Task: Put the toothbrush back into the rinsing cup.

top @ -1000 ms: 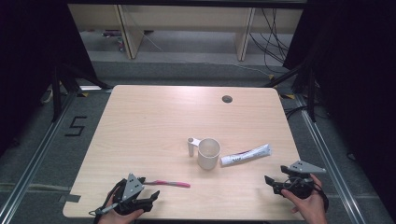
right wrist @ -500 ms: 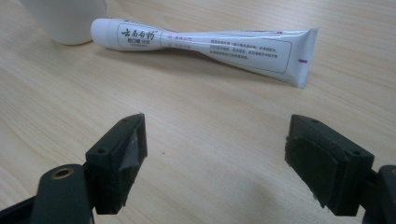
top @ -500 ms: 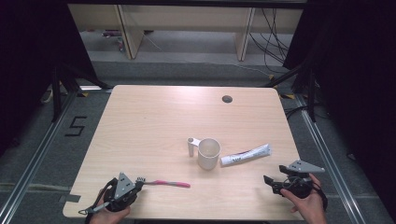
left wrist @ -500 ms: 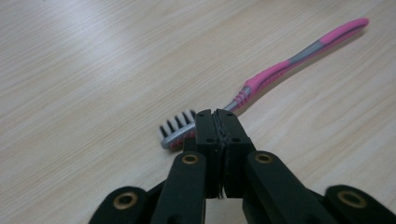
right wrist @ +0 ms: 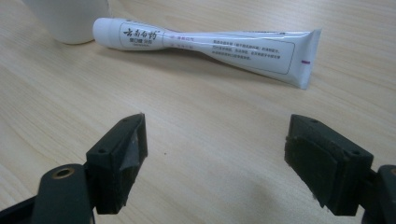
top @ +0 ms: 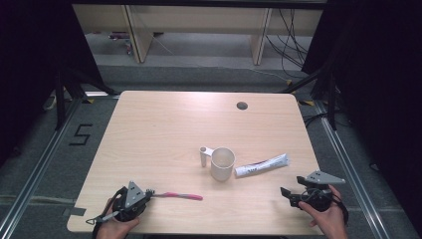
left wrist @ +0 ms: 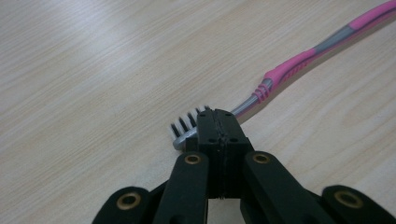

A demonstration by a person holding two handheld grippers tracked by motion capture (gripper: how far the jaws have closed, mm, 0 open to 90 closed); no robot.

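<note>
Shut tight now on the left gripper (left wrist: 218, 126), wide 1 second ago: both jaws pressed flat together, tips right over the bristle head of the pink toothbrush (left wrist: 299, 60). Not clear whether any of the head is caught between them. Lying flat as before near the front left of the table (top: 149, 129), handle pointing towards the white cup (top: 222, 163). Looks like the start of a pick-up, grip unproven until lifted. Wide open and idle on the right gripper (right wrist: 217, 149), nothing between the 2 jaws, toothpaste tube (right wrist: 210, 44) just ahead.
</note>
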